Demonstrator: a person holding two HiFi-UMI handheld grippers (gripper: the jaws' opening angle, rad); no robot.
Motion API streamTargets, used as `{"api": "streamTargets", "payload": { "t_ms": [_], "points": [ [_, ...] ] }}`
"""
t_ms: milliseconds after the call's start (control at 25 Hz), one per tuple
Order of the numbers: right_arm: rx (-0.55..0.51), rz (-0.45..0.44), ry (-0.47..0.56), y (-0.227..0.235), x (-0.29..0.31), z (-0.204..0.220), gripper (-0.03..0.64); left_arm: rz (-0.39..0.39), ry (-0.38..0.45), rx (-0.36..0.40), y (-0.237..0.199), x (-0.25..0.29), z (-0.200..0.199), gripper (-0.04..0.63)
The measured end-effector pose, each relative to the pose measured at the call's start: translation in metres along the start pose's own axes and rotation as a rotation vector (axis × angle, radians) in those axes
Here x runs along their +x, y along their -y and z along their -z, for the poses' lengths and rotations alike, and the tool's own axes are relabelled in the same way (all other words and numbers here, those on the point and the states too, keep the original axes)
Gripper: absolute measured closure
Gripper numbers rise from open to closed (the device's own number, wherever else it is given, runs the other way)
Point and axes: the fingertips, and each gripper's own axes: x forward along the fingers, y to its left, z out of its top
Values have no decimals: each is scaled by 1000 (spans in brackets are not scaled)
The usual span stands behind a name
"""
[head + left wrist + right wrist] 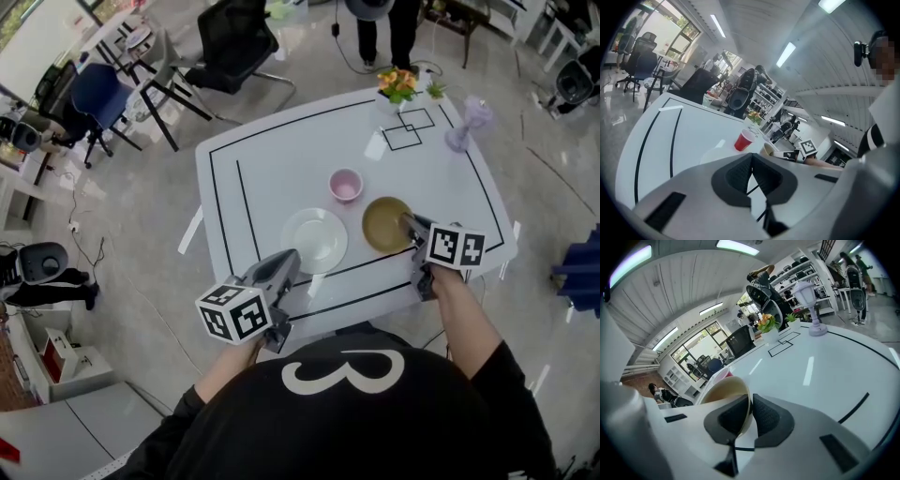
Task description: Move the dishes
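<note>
On the white table (272, 159) stand a pink cup (345, 185), a white plate (314, 240) and a tan bowl (385, 225). My right gripper (411, 226) is shut on the near right rim of the bowl (723, 391), one pad inside and one outside. Whether the bowl rests on the table I cannot tell. My left gripper (285, 262) hovers just off the plate's near left edge. In the left gripper view its jaws (751, 157) are shut with nothing between the pads, and the plate (715, 152), the cup (744, 139) and the bowl (768, 149) lie beyond.
Black tape lines frame the tabletop. A flower pot (397, 86), two tape squares (409, 129) and a small lavender fan (469, 122) sit at the far right. Black chairs (230, 42) and a standing person (384, 28) are beyond the far edge.
</note>
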Motion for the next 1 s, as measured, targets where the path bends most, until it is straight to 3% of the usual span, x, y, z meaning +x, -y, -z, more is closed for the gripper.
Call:
{"api": "streamTargets", "payload": {
  "t_ms": [640, 720, 800, 1000],
  "points": [
    [35, 119, -7, 42, 12, 2, 569, 0, -13, 1, -14, 6, -6, 593],
    [12, 144, 9, 44, 9, 0, 530, 3, -10, 3, -15, 5, -6, 593],
    [-15, 166, 27, 45, 5, -3, 442, 6, -7, 6, -14, 3, -6, 592],
    [-75, 176, 101, 34, -11, -16, 386, 16, 10, 16, -10, -6, -7, 593]
  ]
}}
